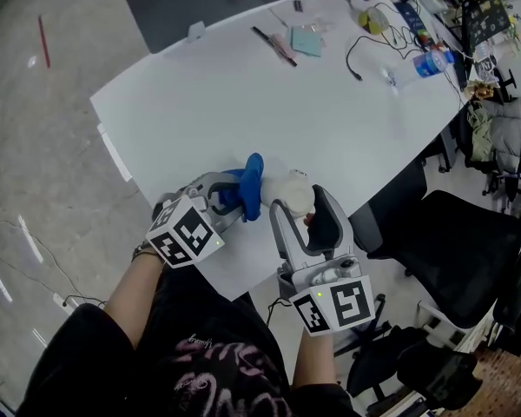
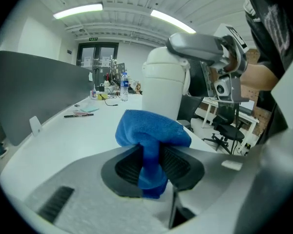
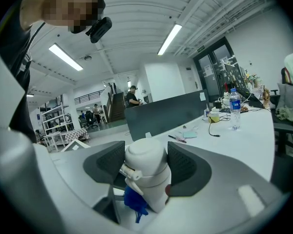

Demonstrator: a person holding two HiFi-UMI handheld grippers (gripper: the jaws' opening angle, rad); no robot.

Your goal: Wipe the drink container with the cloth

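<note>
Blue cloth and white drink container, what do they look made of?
The blue cloth: soft napped fabric, probably microfibre; fuzzy surface, bunches in limp folds. The white drink container: smooth hard shell, satin finish, plastic or coated metal, can't tell which; even soft sheen, moulded-looking lid.

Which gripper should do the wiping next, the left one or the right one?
Left, most likely. The left gripper is shut on the soft blue cloth, which sits right beside the white cylindrical drink container. The right gripper is clamped on that container, so it can only hold it steady.
</note>
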